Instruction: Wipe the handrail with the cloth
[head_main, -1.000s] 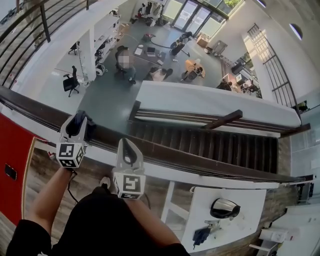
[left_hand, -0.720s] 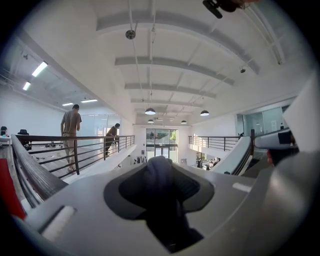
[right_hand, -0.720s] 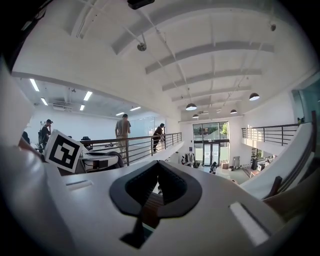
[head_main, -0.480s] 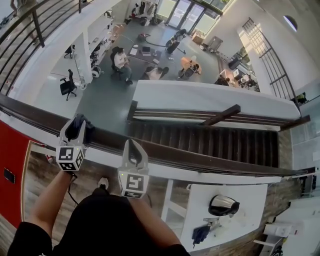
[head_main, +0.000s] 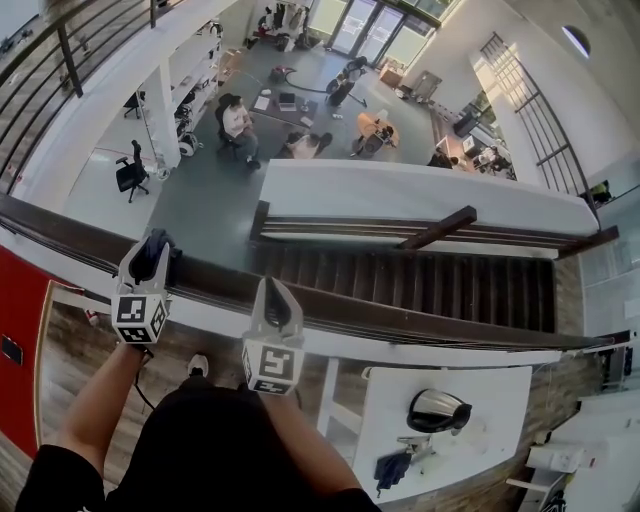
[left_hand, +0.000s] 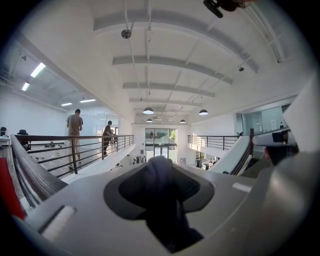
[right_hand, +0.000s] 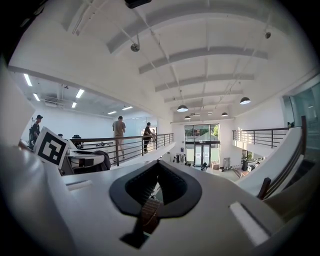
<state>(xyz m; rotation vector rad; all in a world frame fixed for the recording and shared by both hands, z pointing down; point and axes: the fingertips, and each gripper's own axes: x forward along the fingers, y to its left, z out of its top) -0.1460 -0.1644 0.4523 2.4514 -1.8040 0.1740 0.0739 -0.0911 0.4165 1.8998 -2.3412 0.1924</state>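
Observation:
A dark wooden handrail (head_main: 400, 317) crosses the head view from the left edge to the lower right, with an open hall far below. My left gripper (head_main: 152, 246) sits on the rail at the left, shut on a dark cloth (head_main: 160, 252) that bunches between its jaws. In the left gripper view the cloth (left_hand: 161, 192) fills the jaw gap. My right gripper (head_main: 272, 292) is over the rail a little to the right, shut with nothing held. A strip of brown handrail (right_hand: 148, 216) shows through its jaw opening.
Below the rail lie a staircase (head_main: 420, 280), a white ledge (head_main: 420, 200) and people at desks (head_main: 300, 140) on the ground floor. A red panel (head_main: 20, 320) is at the left, and a white table (head_main: 450, 420) at the lower right on my level.
My right gripper has slid a little to the right along the rail. The left gripper with the cloth has stayed in about the same place.

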